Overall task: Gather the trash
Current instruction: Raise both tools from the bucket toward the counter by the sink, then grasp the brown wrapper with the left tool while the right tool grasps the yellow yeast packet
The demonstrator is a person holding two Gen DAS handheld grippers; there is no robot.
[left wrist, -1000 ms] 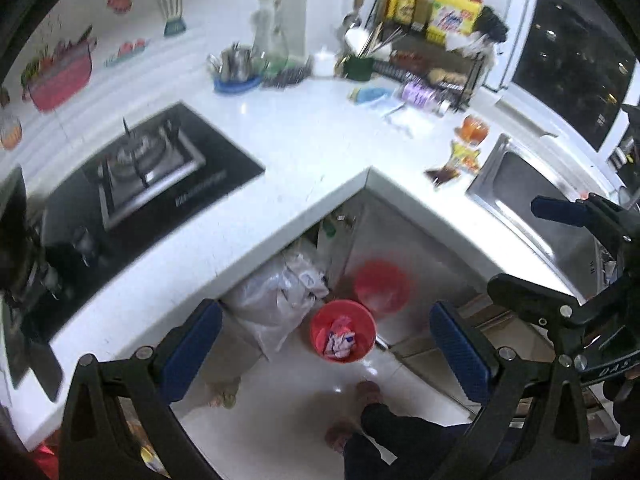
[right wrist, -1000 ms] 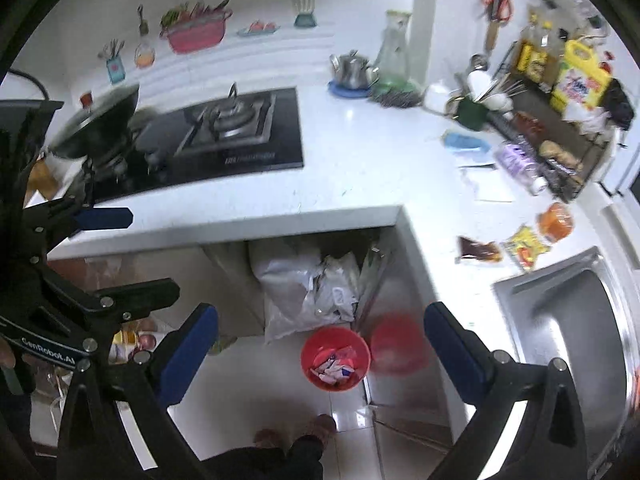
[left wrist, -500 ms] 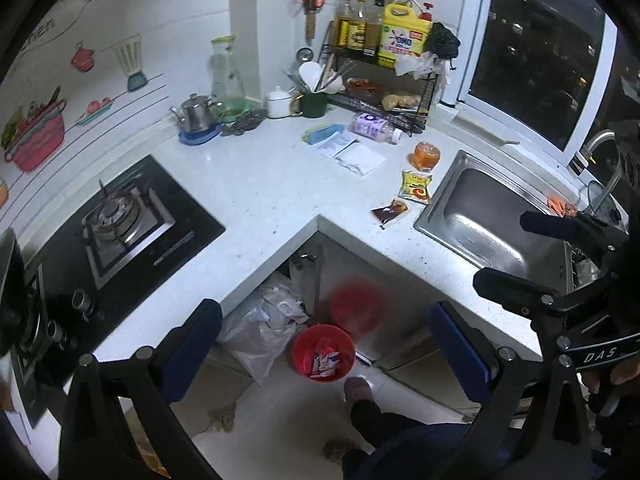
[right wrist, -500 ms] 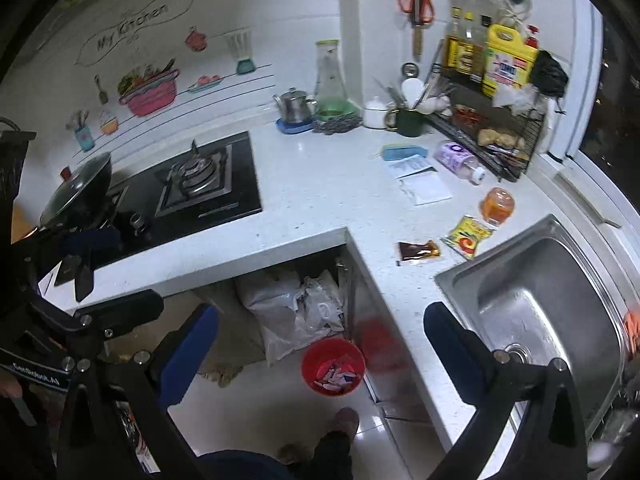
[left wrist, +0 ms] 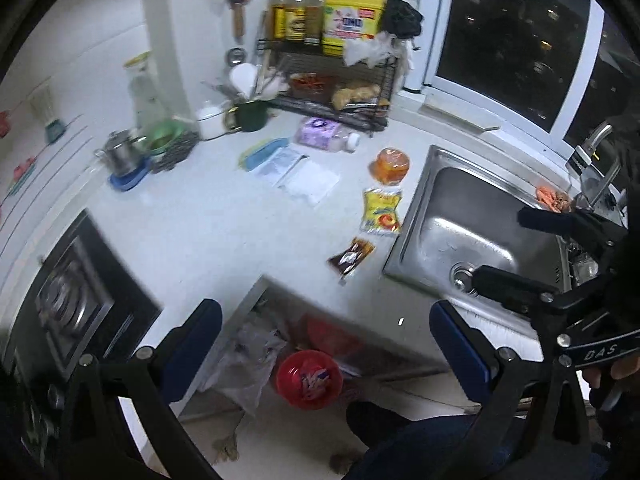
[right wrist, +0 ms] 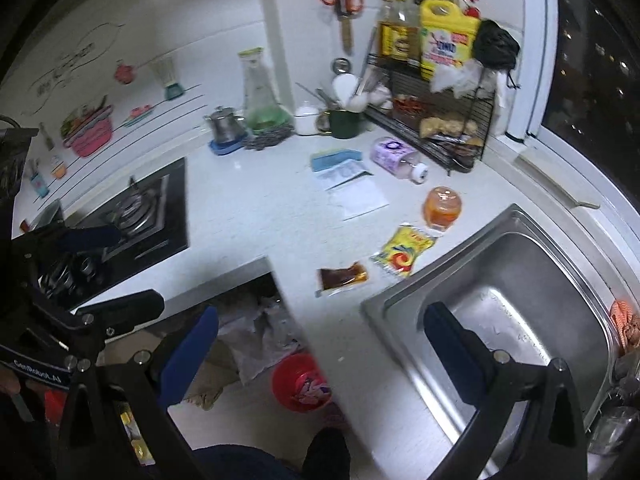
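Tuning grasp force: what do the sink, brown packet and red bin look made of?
Sink: brushed stainless steel, grey with soft glare.
Brown packet: thin glossy plastic film, likely a sauce sachet; crinkled, shiny.
Red bin: probably moulded plastic, uniform colour; blurred.

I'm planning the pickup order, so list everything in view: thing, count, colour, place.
brown sachet: 1, dark brown, counter edge near the sink
yellow packet: 1, yellow, beside the sink
orange jelly cup: 1, orange, behind the yellow packet
white papers: about 2, white, mid counter
purple bottle: 1, lilac, lying by the rack
blue sponge: 1, blue, behind the papers
red bin: 1, red, on the floor, wrappers inside
sink: 1, steel, right
stove: 1, black, left
wire rack: 1, black, back corner, with bottles
left gripper: open, empty
right gripper: open, empty
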